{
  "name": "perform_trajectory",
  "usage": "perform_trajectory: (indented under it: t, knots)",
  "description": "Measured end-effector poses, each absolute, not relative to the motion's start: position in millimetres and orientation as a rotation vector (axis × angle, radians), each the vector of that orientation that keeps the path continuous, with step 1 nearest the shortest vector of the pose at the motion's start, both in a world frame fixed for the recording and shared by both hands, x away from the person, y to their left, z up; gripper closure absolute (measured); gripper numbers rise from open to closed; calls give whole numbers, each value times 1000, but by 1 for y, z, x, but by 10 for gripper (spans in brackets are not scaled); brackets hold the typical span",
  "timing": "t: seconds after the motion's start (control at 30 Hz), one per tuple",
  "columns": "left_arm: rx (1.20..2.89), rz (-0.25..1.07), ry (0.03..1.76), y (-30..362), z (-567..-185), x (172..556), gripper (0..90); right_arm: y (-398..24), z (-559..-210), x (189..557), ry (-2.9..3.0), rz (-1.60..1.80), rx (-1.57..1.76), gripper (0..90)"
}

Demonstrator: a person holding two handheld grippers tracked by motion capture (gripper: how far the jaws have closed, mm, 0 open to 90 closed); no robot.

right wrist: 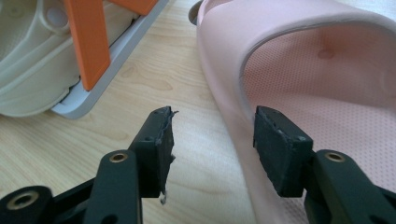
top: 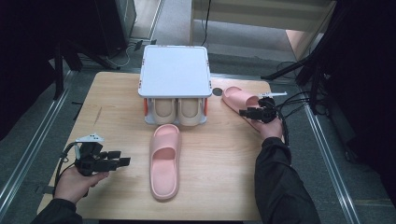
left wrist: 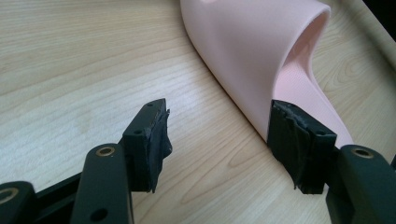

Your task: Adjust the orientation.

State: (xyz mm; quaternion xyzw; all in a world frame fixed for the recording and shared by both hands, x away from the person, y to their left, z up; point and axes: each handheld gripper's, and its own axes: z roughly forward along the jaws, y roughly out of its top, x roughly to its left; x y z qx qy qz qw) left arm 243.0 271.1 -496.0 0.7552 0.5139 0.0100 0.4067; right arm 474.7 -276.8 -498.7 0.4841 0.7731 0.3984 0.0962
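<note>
Left gripper (top: 122,157) hovering near left over table (top: 116,112), jaws standing apart, gripping nothing; pointing right toward centre slipper (top: 165,161), which is lying lengthwise just beyond its tips, side wall near one pad (left wrist: 299,140). Right gripper (top: 246,112) sitting farther, at right, jaws spread, straddling side rim of second slipper (top: 239,99), not clamping it. Rack (top: 175,70) standing far centre, beige slippers (top: 177,111) tucked under its white top.
</note>
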Motion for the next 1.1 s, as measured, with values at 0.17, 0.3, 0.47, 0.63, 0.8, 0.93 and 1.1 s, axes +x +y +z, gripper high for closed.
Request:
perform_trajectory:
  t: [0.17,0.3,0.47,0.63,0.8,0.93,1.1]
  knots:
    - [1887,35,1312,276,-496,236,382,-271,-493,481,2281,1165,1429,490]
    - [1878,37,1324,280,-496,233,382,-272,-486,483,2245,1160,1418,495]
    - [1875,34,1337,282,-497,230,383,-274,-493,492,2246,1118,1446,490]
    - [1869,39,1349,283,-497,227,388,-271,-503,502,2255,1087,1447,546]
    - [1868,36,1346,284,-497,225,414,-270,-511,508,2257,1120,1470,708]
    - [1860,36,1348,286,-497,225,416,-267,-509,507,2256,1105,1461,759]
    - [1865,32,1335,285,-497,226,416,-264,-502,504,2231,1083,1441,844]
